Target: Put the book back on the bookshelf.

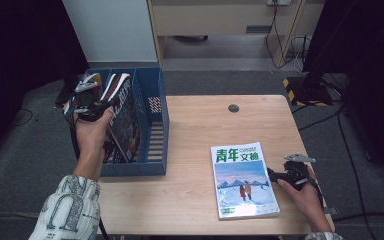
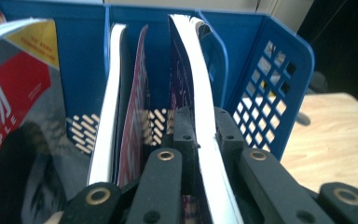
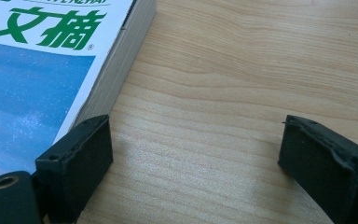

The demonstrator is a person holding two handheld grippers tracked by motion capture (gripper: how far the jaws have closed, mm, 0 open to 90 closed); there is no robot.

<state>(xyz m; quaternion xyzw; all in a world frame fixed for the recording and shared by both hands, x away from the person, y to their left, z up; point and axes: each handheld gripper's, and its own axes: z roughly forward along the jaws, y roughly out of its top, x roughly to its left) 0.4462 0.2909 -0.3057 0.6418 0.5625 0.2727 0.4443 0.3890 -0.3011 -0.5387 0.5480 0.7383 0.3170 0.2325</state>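
A blue slotted file rack (image 1: 152, 100) stands on the table's left side. My left gripper (image 1: 97, 102) reaches into it from above. In the left gripper view the left gripper (image 2: 200, 121) is shut on the page edge of a dark-covered magazine (image 2: 193, 70) that stands upright in the rack (image 2: 270, 84). The same magazine (image 1: 122, 120) leans in the middle slot. A thick magazine with green characters and a snowy blue cover (image 1: 242, 180) lies flat at the front right. My right gripper (image 1: 275, 175) rests beside its right edge. In its own view the right gripper (image 3: 193, 140) is open over bare wood, its left jaw next to the magazine (image 3: 37, 70).
Another white-edged magazine with a dark red cover (image 2: 121, 102) stands in the neighbouring slot, and a red and grey one (image 2: 14, 107) leans at the far left. The wooden table (image 1: 200, 125) has a small dark round spot (image 1: 233, 108) near its back edge. Cables lie on the floor behind.
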